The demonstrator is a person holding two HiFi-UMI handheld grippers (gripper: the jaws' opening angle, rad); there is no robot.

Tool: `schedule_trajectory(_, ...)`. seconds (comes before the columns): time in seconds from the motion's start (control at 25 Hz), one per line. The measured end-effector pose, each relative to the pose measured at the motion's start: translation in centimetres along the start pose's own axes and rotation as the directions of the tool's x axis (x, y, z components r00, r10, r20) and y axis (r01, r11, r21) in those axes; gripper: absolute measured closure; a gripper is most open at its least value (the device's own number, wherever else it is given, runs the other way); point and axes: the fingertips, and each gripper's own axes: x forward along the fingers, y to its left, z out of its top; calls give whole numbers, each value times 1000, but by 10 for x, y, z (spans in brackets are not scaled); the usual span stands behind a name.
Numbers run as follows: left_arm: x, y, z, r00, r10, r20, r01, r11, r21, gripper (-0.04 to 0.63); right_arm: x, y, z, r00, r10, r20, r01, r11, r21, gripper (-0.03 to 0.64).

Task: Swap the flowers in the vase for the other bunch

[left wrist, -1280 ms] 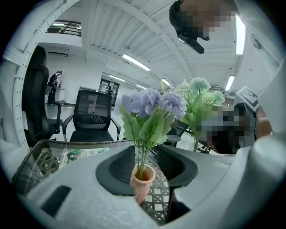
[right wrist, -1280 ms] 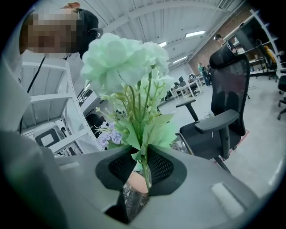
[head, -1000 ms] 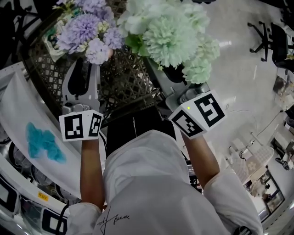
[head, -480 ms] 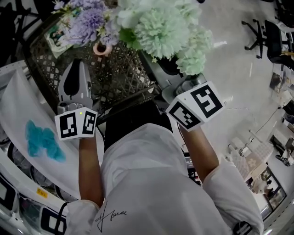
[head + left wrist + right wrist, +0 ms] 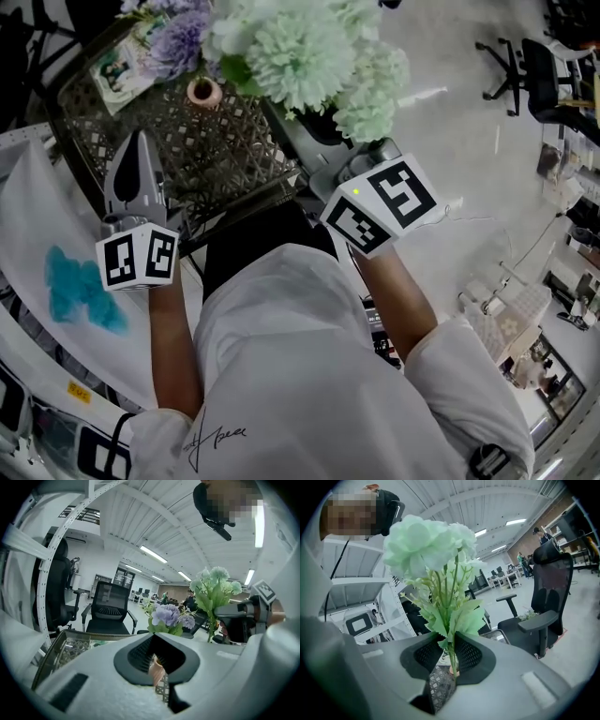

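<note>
A small pink vase point(image 5: 203, 91) stands on the lattice table point(image 5: 225, 159) with its mouth bare; it also shows in the left gripper view point(image 5: 156, 671). The purple bunch point(image 5: 176, 39) lies beyond it at the table's far side, also seen in the left gripper view point(image 5: 169, 617). My left gripper point(image 5: 131, 142) is drawn back from the vase, shut and holding nothing point(image 5: 157, 644). My right gripper point(image 5: 323, 150) is shut on the stems of the pale green bunch point(image 5: 305, 58), held upright above the table's right edge. Those stems point(image 5: 451, 656) pass between the jaws.
A printed card point(image 5: 120, 64) lies by the purple flowers. A white cloth with a teal patch point(image 5: 75, 291) covers the shelf at the left. Office chairs point(image 5: 525, 70) stand on the floor to the right. A black chair point(image 5: 108, 609) is behind the table.
The left gripper's jaws went from wide open to shut and drew back from the purple bunch. The vase mouth came into view. The right gripper rose and shifted left with the green bunch.
</note>
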Motion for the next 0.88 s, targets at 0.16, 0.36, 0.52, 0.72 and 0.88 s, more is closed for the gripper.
schedule_trajectory(0.16,-6,-2,8,1000,-5,13,5,1000,-10,597,-5,8,5,1000,0,5,0,1000,-14,540)
schedule_trajectory(0.36,-20,-5,16,999,-7,32,8,1000,-23,597,-13,23,8,1000,12,6,-12,999,-42,540)
schedule_trajectory(0.52,-24,-9,22,1000,4,25,-3,999,-39,597,-17,31,17,999,36,-3,-36,996,-78,540)
schedule_trajectory(0.72,-48,-15,38,999,3,47,-1,999,-44,597,-26,51,25,997,80,-12,-81,992,-100,541)
schedule_trajectory(0.88,-60,-17,53,997,-27,76,30,999,-34,597,-28,60,31,995,98,5,-98,991,-90,543)
